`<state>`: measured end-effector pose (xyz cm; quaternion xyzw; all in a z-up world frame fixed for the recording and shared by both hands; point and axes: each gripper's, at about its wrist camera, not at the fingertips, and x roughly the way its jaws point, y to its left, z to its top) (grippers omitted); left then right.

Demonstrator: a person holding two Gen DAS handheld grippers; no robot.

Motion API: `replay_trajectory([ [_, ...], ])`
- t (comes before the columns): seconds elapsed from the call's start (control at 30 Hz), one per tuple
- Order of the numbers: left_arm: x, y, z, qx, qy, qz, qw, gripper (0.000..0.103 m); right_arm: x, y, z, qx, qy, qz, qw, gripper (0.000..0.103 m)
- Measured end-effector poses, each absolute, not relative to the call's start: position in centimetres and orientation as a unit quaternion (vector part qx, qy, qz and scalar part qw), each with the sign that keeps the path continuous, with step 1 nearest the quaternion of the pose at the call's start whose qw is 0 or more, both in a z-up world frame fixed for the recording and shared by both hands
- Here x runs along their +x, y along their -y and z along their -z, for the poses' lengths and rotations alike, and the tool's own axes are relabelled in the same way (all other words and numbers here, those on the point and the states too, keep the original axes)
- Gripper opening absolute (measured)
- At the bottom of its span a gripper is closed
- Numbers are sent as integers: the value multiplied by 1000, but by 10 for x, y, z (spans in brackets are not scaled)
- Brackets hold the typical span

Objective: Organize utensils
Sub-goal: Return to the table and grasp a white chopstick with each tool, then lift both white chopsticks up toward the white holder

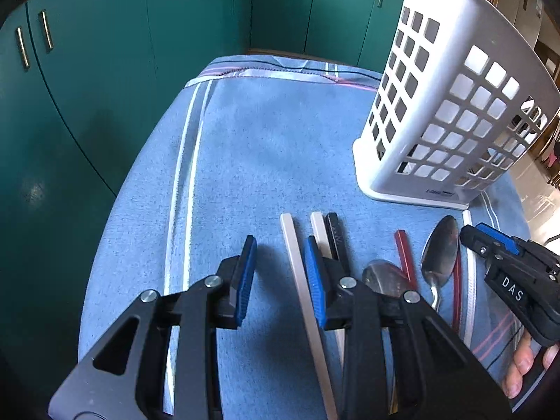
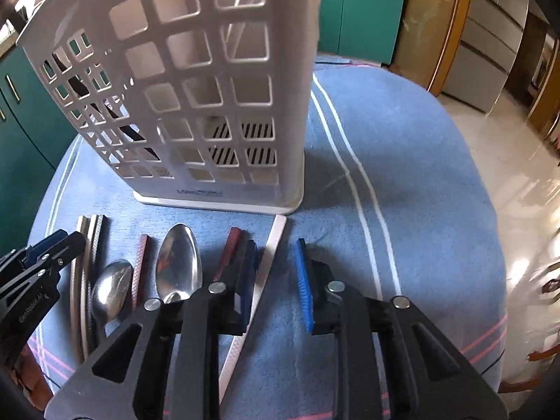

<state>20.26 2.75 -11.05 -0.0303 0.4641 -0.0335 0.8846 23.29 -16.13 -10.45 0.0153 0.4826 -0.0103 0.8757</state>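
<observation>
A white perforated utensil basket (image 1: 451, 112) stands upright on the blue cloth; it fills the upper left of the right wrist view (image 2: 196, 84). Utensils lie in a row in front of it: a white-handled piece (image 1: 301, 280), another white handle beside a black one (image 1: 336, 234), a small spoon (image 1: 383, 276), a large spoon (image 1: 441, 252), red handles (image 1: 406, 255). My left gripper (image 1: 280, 276) is open just above the white handle, empty. My right gripper (image 2: 276, 280) is open, with a white handle (image 2: 269, 255) lying between its fingers. The large spoon (image 2: 178, 262) lies to its left.
The blue striped cloth (image 1: 266, 147) covers a small table. Teal cabinets (image 1: 105, 70) stand behind and to the left. The table's right edge drops to a glossy floor (image 2: 518, 175). The right gripper shows at the right of the left wrist view (image 1: 507, 259).
</observation>
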Motion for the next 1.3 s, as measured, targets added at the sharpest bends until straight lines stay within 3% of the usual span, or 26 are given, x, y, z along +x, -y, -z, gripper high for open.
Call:
replay_trajectory([
  [0.07,205,-25,111,-21,-464,31,885,26,233,160,106,13,-481,9,876,12],
  [0.17,201,-24,110,-24,-467,38,883,10,219,164,105,25,-485,3,874,8],
  [0.43,167,-30,99,-36,-467,78,880,7,175,201,105,49,-495,-21,867,7],
  [0.5,162,-31,96,-36,-462,82,882,8,165,204,101,39,-492,-34,869,10],
  [0.57,160,-33,94,-35,-462,79,883,11,160,207,97,34,-491,-31,870,20],
  [0.73,167,-34,98,-30,-472,75,878,28,166,215,92,26,-497,-19,867,20],
  [1.3,181,-15,106,8,-481,66,874,28,187,200,110,-17,-513,-6,858,20],
])
